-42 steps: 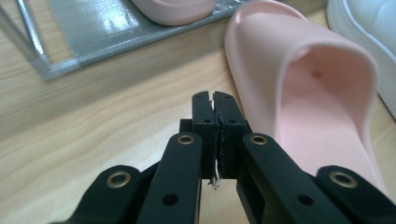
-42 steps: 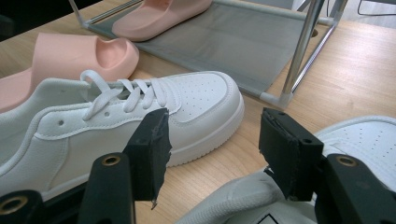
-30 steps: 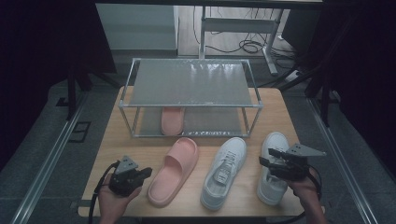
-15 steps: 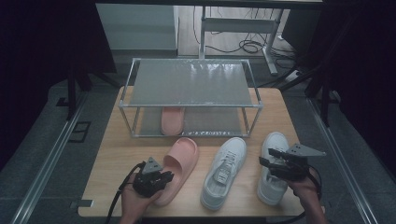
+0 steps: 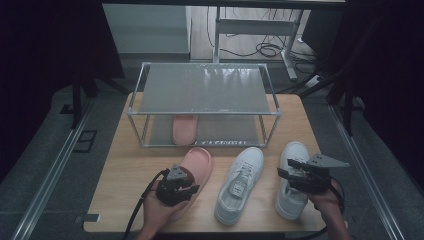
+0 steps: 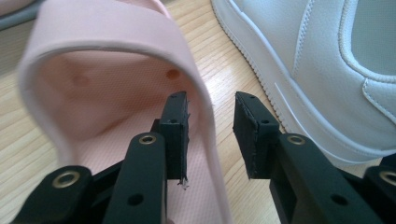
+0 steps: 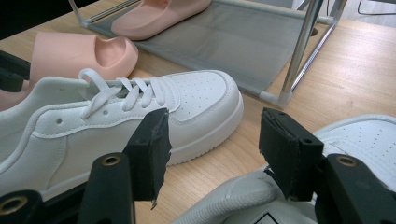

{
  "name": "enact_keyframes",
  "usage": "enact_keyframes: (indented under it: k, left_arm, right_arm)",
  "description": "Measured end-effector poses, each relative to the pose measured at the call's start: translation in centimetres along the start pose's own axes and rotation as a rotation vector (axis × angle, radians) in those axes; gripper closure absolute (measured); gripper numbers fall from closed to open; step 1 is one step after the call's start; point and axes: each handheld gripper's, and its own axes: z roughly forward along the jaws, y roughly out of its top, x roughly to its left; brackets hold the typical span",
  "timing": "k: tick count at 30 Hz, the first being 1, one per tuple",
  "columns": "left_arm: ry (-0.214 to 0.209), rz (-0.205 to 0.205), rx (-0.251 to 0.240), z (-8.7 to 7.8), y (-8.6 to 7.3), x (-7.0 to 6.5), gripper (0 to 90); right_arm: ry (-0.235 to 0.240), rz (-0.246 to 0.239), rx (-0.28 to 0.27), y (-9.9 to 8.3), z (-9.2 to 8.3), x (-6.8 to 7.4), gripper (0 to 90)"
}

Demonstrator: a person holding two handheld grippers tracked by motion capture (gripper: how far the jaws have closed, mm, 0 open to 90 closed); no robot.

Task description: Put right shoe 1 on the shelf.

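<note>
Lying on the wooden table (image 5: 125,170) just in front of the shoe rack (image 5: 205,102), the pink slipper (image 5: 195,162) points its toe toward the rack and its heel toward the person, so its long axis runs near to far. The left gripper (image 5: 186,186) sits over the heel end. In the left gripper view its jaws have just been opening and now straddle the slipper's side wall (image 6: 201,107), one jaw inside the foot bed and one outside, with a gap on both sides; the pads do not press on it yet. By my reading, the coming move is to close on that wall, and the left hand is much the nearer.

Beside the slipper to its right lies a white sneaker (image 5: 241,182), aligned the same way, and close enough to the outer jaw to be brushed. A second white sneaker (image 5: 292,172) lies farther right, under the right gripper (image 5: 284,175), whose jaws stand spread and empty above it. A matching pink slipper (image 5: 184,129) already rests on the rack's lower shelf.
</note>
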Motion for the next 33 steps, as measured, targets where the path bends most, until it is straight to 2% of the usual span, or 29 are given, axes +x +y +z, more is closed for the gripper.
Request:
enact_keyframes:
  k: [4, 13, 18, 28, 33]
  left_arm:
    - [0.007, -0.003, 0.004, 0.7, 0.4, 0.0, 66.1]
    - [0.045, 0.007, 0.003, 1.9, 0.8, 0.1, 77.0]
    - [0.067, 0.007, -0.006, 2.2, 1.0, -0.2, 78.4]
    - [0.075, 0.008, -0.030, 2.3, 1.3, -0.6, 82.7]
    - [0.078, 0.014, -0.048, 2.1, 2.1, -0.5, 82.7]
  right_arm:
    - [0.002, -0.001, 0.001, 0.0, 0.1, 0.1, 43.9]
    - [0.001, -0.002, 0.002, 0.0, 0.1, 0.1, 43.9]
    - [0.002, -0.001, 0.001, 0.0, 0.1, 0.1, 43.9]
    - [0.001, -0.001, 0.000, 0.0, 0.0, 0.0, 43.9]
    - [0.001, -0.002, 0.000, 0.0, 0.0, 0.0, 43.9]
